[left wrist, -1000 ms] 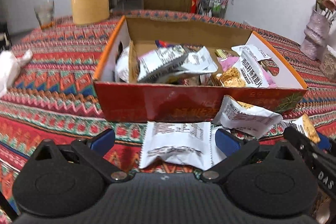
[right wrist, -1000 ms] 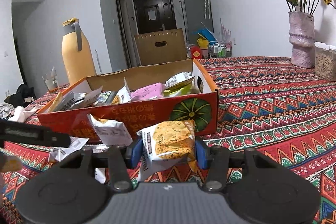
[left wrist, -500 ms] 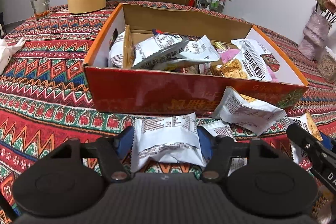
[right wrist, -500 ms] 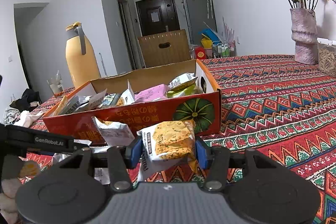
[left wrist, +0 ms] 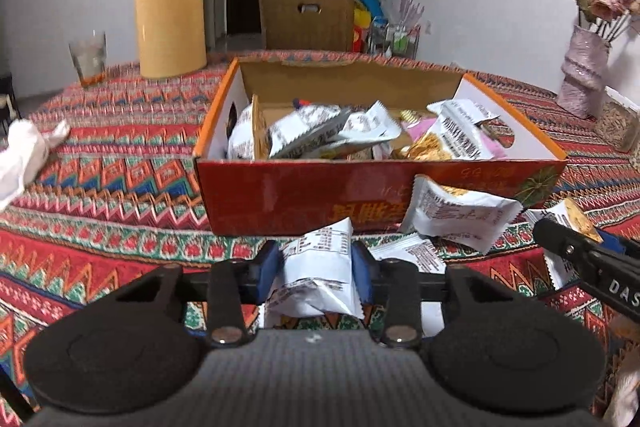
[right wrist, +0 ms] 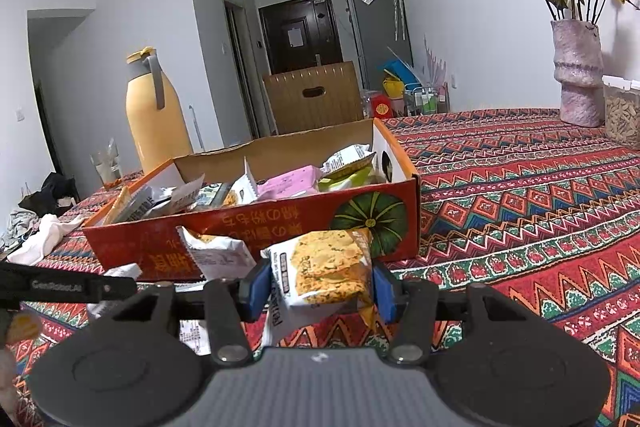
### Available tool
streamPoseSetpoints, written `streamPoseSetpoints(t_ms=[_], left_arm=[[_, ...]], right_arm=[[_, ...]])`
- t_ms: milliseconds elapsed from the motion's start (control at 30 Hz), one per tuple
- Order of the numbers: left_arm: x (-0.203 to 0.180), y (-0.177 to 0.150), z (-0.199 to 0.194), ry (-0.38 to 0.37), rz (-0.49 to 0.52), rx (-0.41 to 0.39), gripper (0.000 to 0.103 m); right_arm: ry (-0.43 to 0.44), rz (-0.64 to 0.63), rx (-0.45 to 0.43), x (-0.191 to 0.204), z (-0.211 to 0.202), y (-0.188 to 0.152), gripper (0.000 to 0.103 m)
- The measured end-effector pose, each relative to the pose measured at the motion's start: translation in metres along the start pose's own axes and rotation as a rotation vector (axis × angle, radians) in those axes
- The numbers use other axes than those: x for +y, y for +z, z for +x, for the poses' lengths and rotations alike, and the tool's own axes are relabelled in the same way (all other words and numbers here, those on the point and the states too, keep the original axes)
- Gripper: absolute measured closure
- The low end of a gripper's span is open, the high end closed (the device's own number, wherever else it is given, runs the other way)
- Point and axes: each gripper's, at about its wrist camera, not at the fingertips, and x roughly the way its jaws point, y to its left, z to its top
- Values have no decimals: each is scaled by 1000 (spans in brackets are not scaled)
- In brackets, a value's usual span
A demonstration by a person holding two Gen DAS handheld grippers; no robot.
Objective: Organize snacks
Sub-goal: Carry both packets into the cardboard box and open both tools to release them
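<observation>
An open orange cardboard box (left wrist: 304, 199) (right wrist: 280, 227) holds several snack packets. My left gripper (left wrist: 316, 267) is closing on a white snack packet (left wrist: 320, 267) just in front of the box; its blue pads press the crumpled packet from both sides. Beside it, another white packet (left wrist: 456, 215) leans on the box front, and one more (left wrist: 408, 253) lies flat. My right gripper (right wrist: 320, 285) is shut on a cracker packet (right wrist: 324, 263) in front of the box's pumpkin picture. The right gripper also shows at the right edge of the left wrist view (left wrist: 588, 263).
A yellow thermos (left wrist: 170, 3) and a glass (left wrist: 88, 57) stand behind the box on the patterned tablecloth (right wrist: 520, 195). A vase of flowers (right wrist: 578, 75) and a lidded container (right wrist: 622, 115) stand at the far right. White cloth (left wrist: 22, 155) lies at the left. A chair (left wrist: 306, 17) is beyond the table.
The left jaws went from wide open to pinching the white packet, which crumpled and lifted slightly. The left gripper drew back from the box. The right gripper kept still with its cracker packet.
</observation>
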Motion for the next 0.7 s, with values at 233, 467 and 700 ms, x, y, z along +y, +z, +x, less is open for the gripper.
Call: streamPoseSetpoints(t_ms=[233,467,700], left_arm=[[1,-2,-13,-10,15,-45,77],[7,0,-33,-22,9,-107,80],[4,13,-58,-46,17,-199,80]], right_arm=[[-5,-4,-8,0,-1,0,52],[-9,-19,-30,4,-5,-1,52],[-11,-39,-63,8,-16,10,52]])
